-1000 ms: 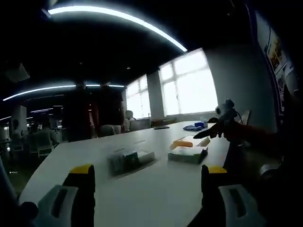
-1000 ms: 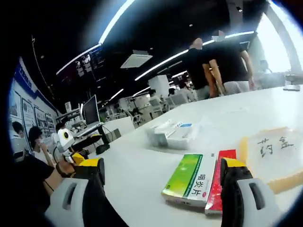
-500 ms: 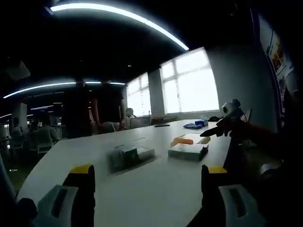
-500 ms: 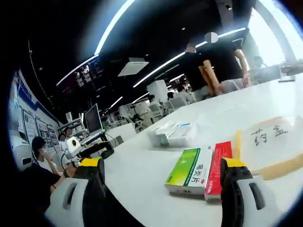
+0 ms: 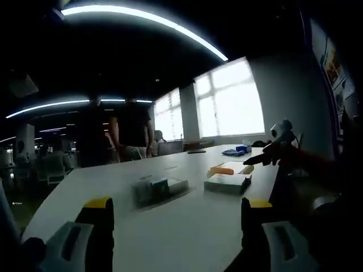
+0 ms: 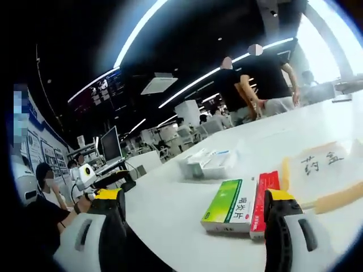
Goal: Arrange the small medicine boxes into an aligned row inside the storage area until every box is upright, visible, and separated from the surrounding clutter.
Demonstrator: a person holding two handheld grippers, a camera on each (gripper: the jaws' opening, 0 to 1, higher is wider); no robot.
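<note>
- Green box (image 6: 229, 207) and red box (image 6: 264, 198) lie flat, side by side and touching, on the white table (image 6: 170, 215), just ahead of the right tongs (image 6: 193, 212); beyond them sits a pale bundle of boxes (image 6: 207, 163), also lying down. None is upright yet.
- Right tongs are released, jaws wide apart and holding nothing. Left tongs (image 5: 176, 218) are likewise released and empty, with the wrapped bundle (image 5: 156, 190) and the flat boxes (image 5: 227, 182) well ahead of them.
- The marked sheet with orange edges (image 6: 323, 170) lies just beside the red box and is probably the storage spot.
- Risk: closing on the green box may catch the red one too, since they touch, and drag both.
- Risk: a thin box stood on edge may topple if let go tilted.
- Risk: a push across the smooth table could slide a box onto the sheet crooked.
</note>
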